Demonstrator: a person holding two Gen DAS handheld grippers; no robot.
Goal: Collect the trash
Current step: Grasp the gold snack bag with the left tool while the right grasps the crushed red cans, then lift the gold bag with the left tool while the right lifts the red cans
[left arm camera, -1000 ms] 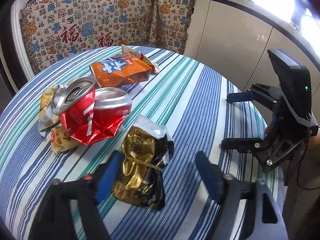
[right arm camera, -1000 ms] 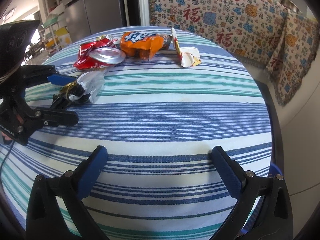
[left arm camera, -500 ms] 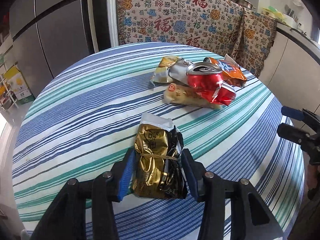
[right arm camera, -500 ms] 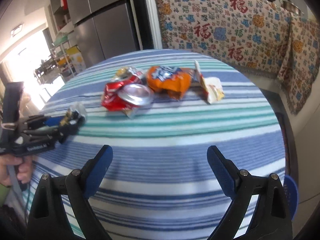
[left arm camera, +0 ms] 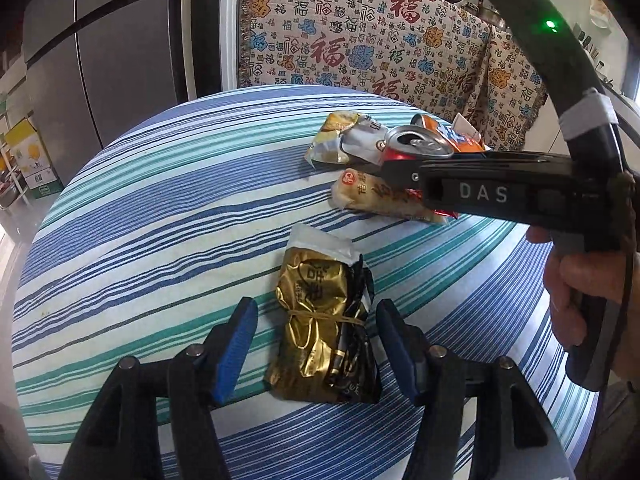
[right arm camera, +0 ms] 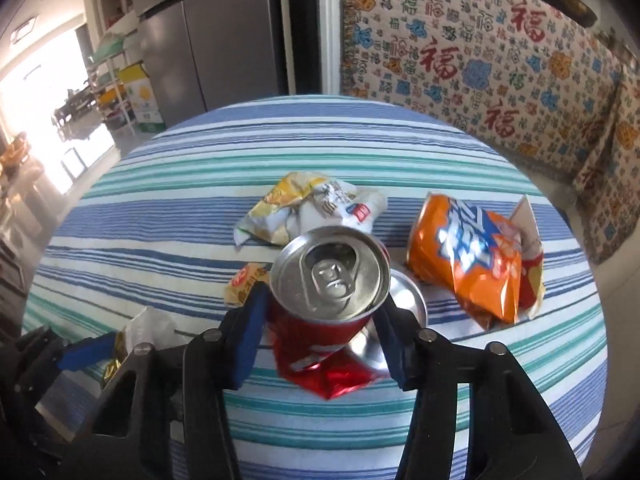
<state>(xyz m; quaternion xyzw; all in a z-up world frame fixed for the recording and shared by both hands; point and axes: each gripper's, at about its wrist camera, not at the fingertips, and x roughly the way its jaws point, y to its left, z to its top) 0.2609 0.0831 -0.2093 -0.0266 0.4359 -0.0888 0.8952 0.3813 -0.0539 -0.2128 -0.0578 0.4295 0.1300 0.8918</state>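
Left gripper [left arm camera: 312,344]: jaws opening, gold packet [left arm camera: 320,328] lying loose between them on the striped table [left arm camera: 160,208], pads clear of it.

Right gripper [right arm camera: 320,332]: jaws closing around the crushed red can [right arm camera: 328,300], pads at its sides.

Beyond the can: white-yellow wrapper [right arm camera: 308,208]; to its right, orange bag [right arm camera: 472,256].

We see a crushed red can [right arm camera: 328,312] standing tilted on the striped desk [right arm camera: 160,216], silver top up. Beside it lie an orange snack bag [right arm camera: 472,264], a crumpled white-yellow wrapper [right arm camera: 304,208] and a gold packet [left arm camera: 320,320]
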